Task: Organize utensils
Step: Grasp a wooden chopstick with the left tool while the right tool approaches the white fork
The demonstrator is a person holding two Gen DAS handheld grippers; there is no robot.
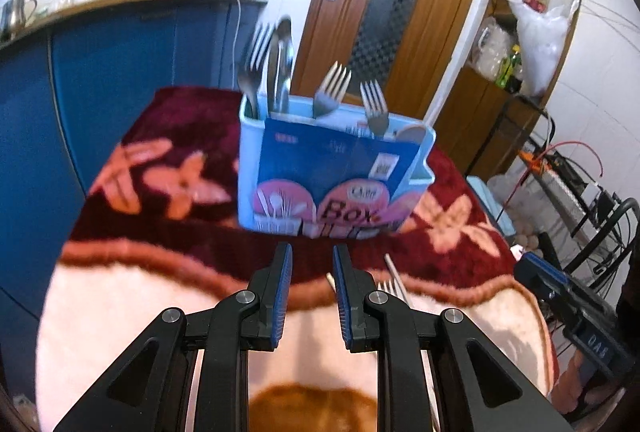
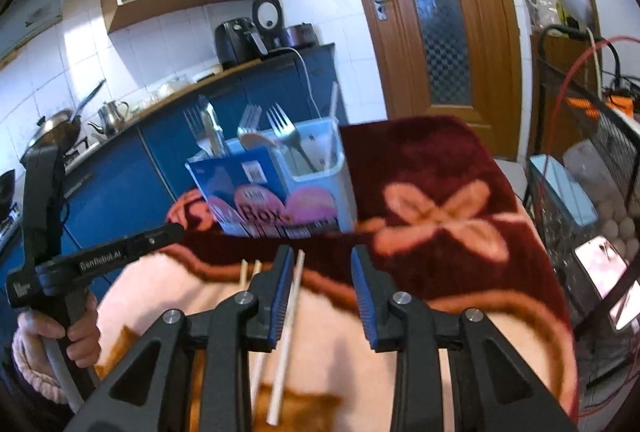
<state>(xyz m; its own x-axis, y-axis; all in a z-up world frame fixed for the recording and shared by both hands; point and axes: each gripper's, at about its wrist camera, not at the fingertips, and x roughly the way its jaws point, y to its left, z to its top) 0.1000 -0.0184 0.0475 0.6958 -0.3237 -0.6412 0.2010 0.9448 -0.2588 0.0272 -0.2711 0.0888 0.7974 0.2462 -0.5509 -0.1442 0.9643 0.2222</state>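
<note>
A light blue utensil box (image 1: pixel 332 168) with a blue label stands on the floral blanket (image 1: pixel 168 160). It holds several forks (image 1: pixel 334 88) and a spoon (image 1: pixel 280 64). In the right wrist view the box (image 2: pixel 280 188) also holds a white chopstick (image 2: pixel 332 124). My left gripper (image 1: pixel 312 256) is open and empty, just short of the box. My right gripper (image 2: pixel 322 256) is open above loose white chopsticks (image 2: pixel 288 328) lying on the blanket. A fork (image 1: pixel 394 290) and a chopstick (image 1: pixel 331 282) lie right of the left fingers.
The left hand-held gripper (image 2: pixel 100 252) shows at the left of the right wrist view. Blue kitchen cabinets (image 1: pixel 120 52) run behind the table. A wooden door (image 1: pixel 396 4) is at the back. A wire rack with cables (image 1: pixel 580 192) and an egg tray stands at the right.
</note>
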